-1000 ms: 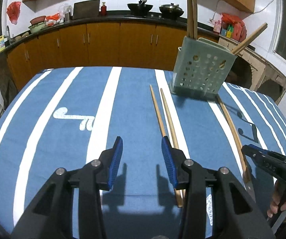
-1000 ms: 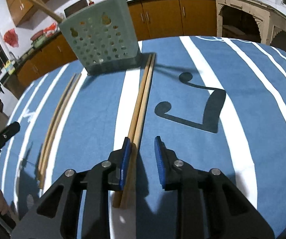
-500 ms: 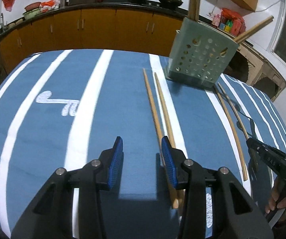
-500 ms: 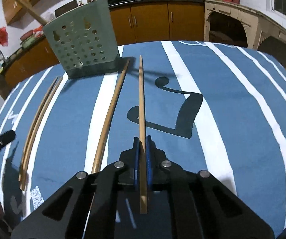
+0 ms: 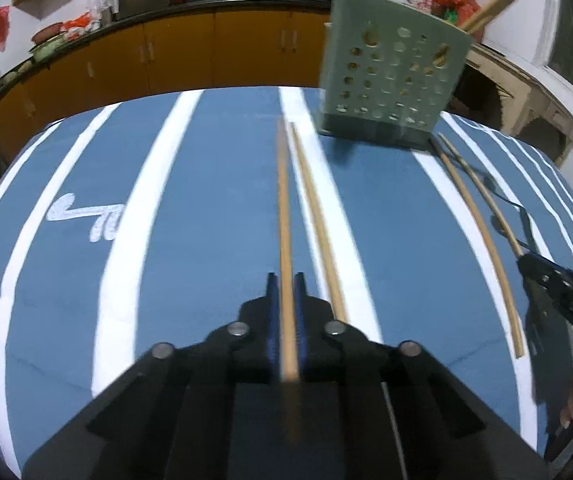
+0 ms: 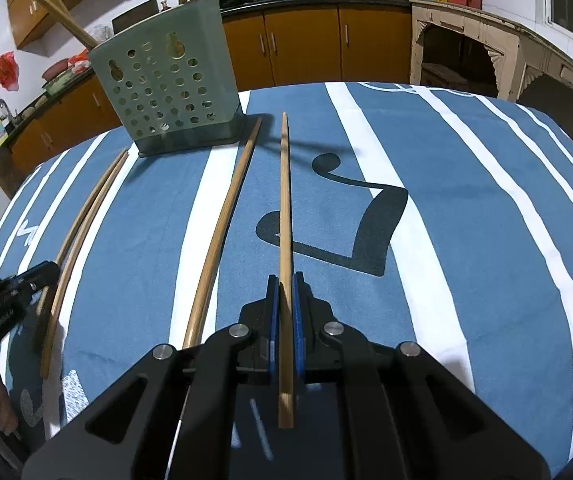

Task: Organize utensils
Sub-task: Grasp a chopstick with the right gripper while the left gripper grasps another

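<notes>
Now one chopstick [image 5: 285, 240] is pinched by the left hand-held gripper [image 5: 285, 280], whose jaws have just been closing onto it; its partner [image 5: 318, 224] is left lying just beside it at three o'clock on the blue striped cloth [image 5: 206, 208]. Another chopstick [image 6: 285, 216] is clamped between the pressed-together pads of the right hand-held gripper [image 6: 285, 280], pointed toward twelve o'clock. The perforated green utensil holder [image 6: 166, 92] is seen at eleven o'clock on the counter.
</notes>
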A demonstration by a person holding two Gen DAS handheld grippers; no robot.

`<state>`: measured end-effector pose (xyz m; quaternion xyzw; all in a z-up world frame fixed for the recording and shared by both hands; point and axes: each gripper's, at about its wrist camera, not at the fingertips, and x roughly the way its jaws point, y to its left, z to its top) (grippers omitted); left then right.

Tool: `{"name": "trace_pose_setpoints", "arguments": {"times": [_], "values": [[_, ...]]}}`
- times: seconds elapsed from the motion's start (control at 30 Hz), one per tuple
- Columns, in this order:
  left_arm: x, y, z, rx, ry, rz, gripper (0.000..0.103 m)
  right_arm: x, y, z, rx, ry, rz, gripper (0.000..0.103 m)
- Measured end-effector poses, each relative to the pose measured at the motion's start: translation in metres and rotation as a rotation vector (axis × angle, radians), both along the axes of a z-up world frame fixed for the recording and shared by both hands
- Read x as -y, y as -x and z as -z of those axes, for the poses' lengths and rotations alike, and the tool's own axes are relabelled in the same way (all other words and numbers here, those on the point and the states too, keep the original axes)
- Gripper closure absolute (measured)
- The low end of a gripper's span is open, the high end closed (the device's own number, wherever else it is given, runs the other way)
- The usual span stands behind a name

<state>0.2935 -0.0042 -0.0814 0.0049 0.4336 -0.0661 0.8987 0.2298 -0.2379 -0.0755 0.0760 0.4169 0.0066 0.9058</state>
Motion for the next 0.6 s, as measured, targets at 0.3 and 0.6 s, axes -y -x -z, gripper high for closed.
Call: {"name": "trace_pose_setpoints", "arguments": {"times": [0.3,0.6], "values": [[-0.044,-0.004,-0.002,-0.01,-0.003,-0.048,0.094,0.028,-0.003,0.0,0.003,-0.039,0.045,0.096],[-0.038,0.003,-0.001,0.009,-0.033,0.021,0.085,0.025,-0.001,0.001,0.011,-0.005,0.02,0.095]]}}
